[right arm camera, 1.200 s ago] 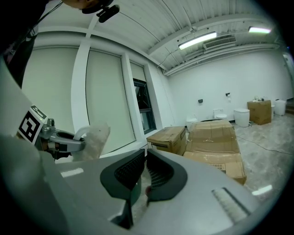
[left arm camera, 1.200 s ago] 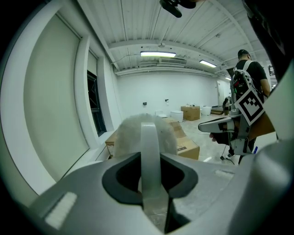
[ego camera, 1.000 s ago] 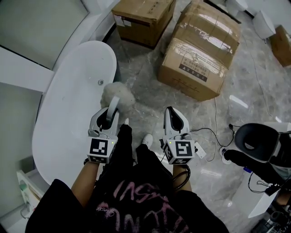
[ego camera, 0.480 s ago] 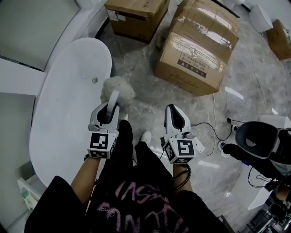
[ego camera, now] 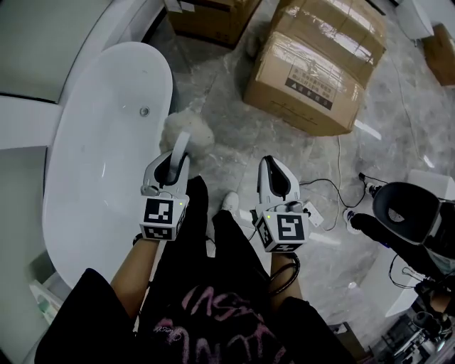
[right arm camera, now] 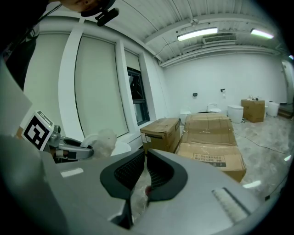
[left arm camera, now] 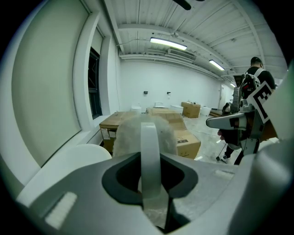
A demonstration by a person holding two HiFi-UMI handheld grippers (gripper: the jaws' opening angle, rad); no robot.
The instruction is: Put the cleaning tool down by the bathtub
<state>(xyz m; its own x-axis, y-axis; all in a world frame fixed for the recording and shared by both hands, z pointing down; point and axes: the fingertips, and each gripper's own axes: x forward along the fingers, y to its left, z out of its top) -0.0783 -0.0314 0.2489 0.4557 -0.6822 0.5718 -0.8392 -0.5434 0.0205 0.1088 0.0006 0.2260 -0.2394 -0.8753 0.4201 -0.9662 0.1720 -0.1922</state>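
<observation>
- Cleaning tool (ego camera: 188, 132), fluffy white head on flat white handle, clamped in left gripper (ego camera: 171, 168) beside white oval bathtub (ego camera: 85, 170).
- Right gripper (ego camera: 274, 178) jaws nearly closed, empty.

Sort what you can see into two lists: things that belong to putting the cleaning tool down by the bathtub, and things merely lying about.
Belongs to the job:
- cleaning tool, its handle clamped in the left hand-held gripper
- bathtub

Just lying about:
- large cardboard box
- smaller cardboard box
</observation>
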